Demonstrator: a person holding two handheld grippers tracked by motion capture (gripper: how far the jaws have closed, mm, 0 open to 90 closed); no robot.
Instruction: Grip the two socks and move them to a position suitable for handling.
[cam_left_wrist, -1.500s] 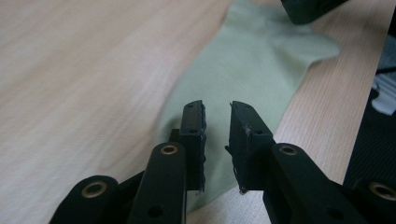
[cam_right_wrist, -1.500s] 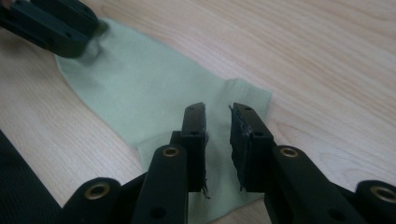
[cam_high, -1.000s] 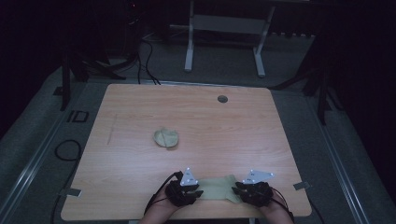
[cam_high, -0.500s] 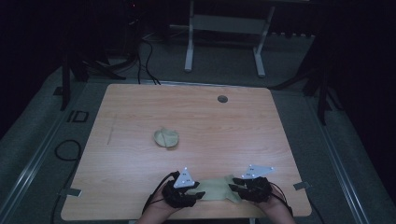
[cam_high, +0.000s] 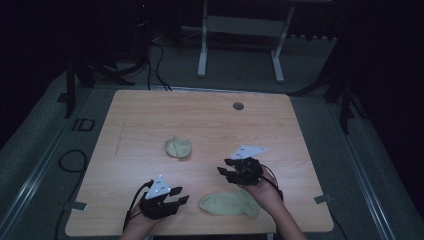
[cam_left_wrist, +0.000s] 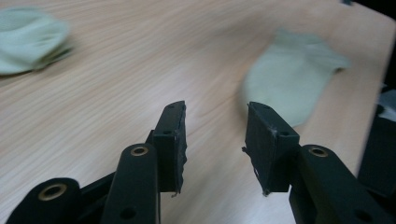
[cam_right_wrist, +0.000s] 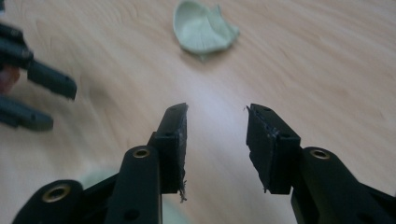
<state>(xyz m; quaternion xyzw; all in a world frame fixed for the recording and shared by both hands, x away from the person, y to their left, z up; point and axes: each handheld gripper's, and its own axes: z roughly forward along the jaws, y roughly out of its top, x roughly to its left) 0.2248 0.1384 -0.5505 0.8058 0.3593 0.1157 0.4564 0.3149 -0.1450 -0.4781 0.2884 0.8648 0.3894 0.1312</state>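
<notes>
The table (cam_high: 150, 120) carries two pale socks: a flat sock (cam_high: 230, 204) near the front edge, between the hands, and a bunched sock (cam_high: 178, 147) near the middle. The right gripper (cam_high: 226, 169) has just been opening, jaws apart and empty, above the flat sock. The left gripper (cam_high: 179, 196), just left of it, stands apart too, holding nothing.

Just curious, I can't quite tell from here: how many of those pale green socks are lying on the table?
2. One sock lies flat near the front edge of the table, between the person's hands. The other, bunched-up sock sits near the table's middle. None looks hidden.
</notes>
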